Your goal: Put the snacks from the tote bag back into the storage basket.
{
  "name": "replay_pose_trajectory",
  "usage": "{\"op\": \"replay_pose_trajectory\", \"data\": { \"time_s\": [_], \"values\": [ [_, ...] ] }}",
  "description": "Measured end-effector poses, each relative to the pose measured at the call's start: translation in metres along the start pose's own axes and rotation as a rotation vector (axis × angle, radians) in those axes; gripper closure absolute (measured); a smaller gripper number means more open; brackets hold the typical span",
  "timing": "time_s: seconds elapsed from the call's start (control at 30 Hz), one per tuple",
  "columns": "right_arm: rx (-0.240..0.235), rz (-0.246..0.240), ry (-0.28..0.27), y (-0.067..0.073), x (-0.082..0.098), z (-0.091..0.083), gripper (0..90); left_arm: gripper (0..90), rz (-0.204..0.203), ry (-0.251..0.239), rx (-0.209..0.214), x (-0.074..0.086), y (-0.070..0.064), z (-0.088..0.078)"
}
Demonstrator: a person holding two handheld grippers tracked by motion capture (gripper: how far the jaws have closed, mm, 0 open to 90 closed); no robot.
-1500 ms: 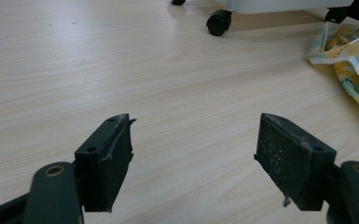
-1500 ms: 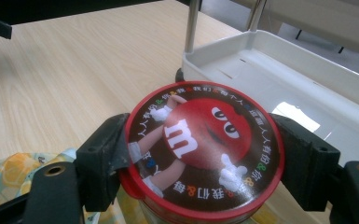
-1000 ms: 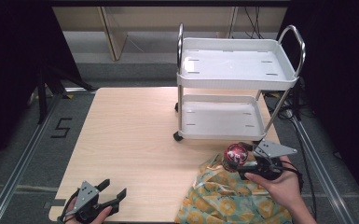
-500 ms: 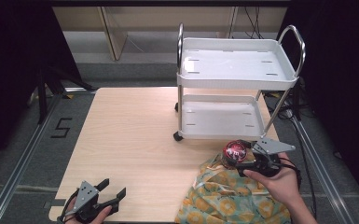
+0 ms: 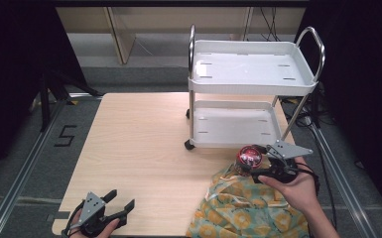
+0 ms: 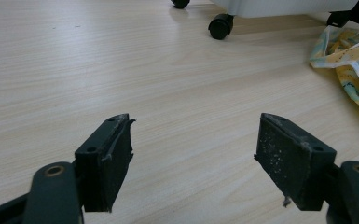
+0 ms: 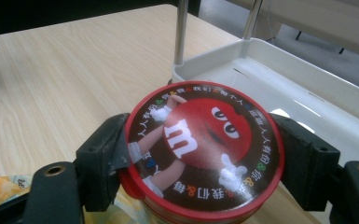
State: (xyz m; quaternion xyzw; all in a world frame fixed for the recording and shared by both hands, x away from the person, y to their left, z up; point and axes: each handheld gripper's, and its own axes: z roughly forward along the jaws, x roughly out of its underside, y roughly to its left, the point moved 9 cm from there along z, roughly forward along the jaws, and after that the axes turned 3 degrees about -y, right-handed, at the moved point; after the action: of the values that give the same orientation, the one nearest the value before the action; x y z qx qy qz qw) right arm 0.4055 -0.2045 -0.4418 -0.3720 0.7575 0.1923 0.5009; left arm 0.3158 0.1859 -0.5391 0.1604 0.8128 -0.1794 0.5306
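At the counter's [image 5: 144, 144] right edge, just in front of the cart's [image 5: 238, 124] lower shelf, the right gripper [image 5: 258, 166] had its fingers clamped on the red candy tin [image 5: 248, 156] above the bag [image 5: 248, 213], not yet shelved, while the left gripper [image 5: 116, 208] rested wide open, empty.

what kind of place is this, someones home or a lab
Likely a lab or recording workspace, not a home: a bare wooden table ringed by metal floor rails, dark curtains, and a white utility cart.

White "m" on red tin lid [image 7: 200, 154]; floor "5" [image 5: 65, 135]
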Motion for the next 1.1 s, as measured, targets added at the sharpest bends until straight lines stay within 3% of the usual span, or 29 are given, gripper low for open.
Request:
{"op": "replay_pose_trajectory", "data": {
  "time_s": [0.13,0.23,0.3,0.67,1.1],
  "values": [
    [0.003,0.011,0.0,0.001,0.001,0.002,26.6,26.4,-0.014,-0.019,0.013,-0.001,-0.002,0.002],
    [0.01,0.021,-0.009,0.001,0.0,0.005,26.6,26.4,-0.002,-0.008,0.005,0.0,-0.001,0.001],
    [-0.003,-0.005,-0.006,0.0,0.0,0.006,26.6,26.4,-0.007,-0.011,0.011,0.0,-0.001,0.001],
    [-0.002,0.0,-0.003,0.001,-0.002,0.014,26.6,26.4,-0.002,-0.004,0.002,0.0,0.0,0.0],
    [-0.035,-0.005,0.003,0.004,-0.008,0.02,26.6,26.5,-0.016,-0.023,0.016,-0.002,-0.002,0.003]
  ]
}}
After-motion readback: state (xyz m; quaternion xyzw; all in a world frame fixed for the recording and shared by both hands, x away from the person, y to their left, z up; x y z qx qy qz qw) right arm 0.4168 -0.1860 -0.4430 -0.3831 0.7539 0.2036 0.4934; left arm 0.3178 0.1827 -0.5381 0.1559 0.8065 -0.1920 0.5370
